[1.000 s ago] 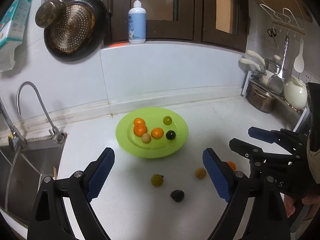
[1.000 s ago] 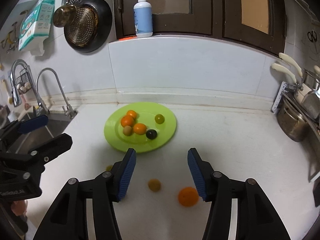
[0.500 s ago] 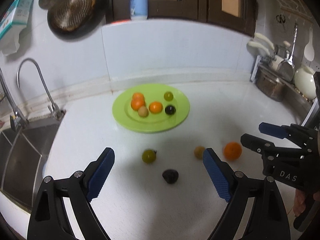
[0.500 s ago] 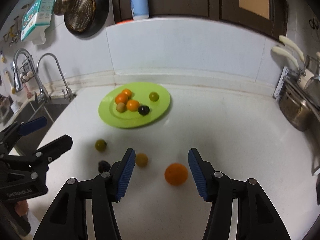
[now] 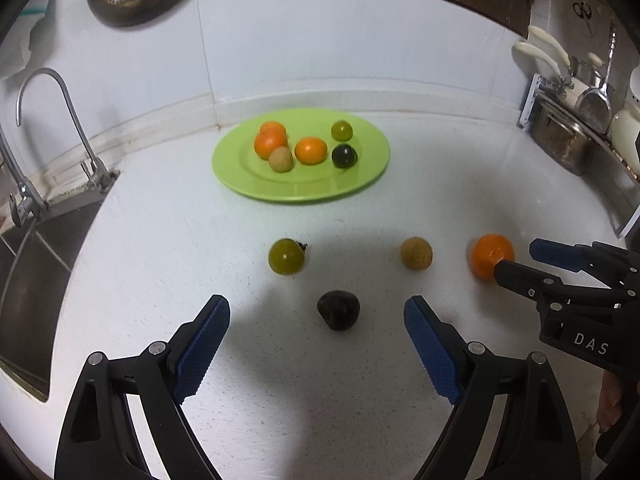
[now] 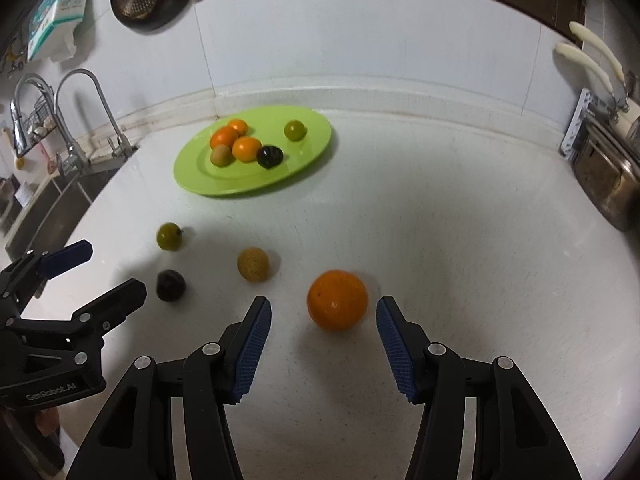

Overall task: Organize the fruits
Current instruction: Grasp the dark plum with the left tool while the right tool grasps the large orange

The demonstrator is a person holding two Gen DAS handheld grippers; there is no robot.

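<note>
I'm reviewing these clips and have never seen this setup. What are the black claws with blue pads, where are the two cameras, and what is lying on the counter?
There is no robot here: a person holds one two-finger gripper in each hand, and each carries a fisheye camera looking forward along its fingers. The left wrist view shows the left gripper, open, with a dark fruit just ahead between its fingers. The right wrist view shows the right gripper, open, its fingers either side of an orange without touching it. Neither holds anything. On the white counter also lie a green fruit and a tan fruit. Farther back, a green plate already carries six small fruits. A sink with taps sits on the left.
</note>
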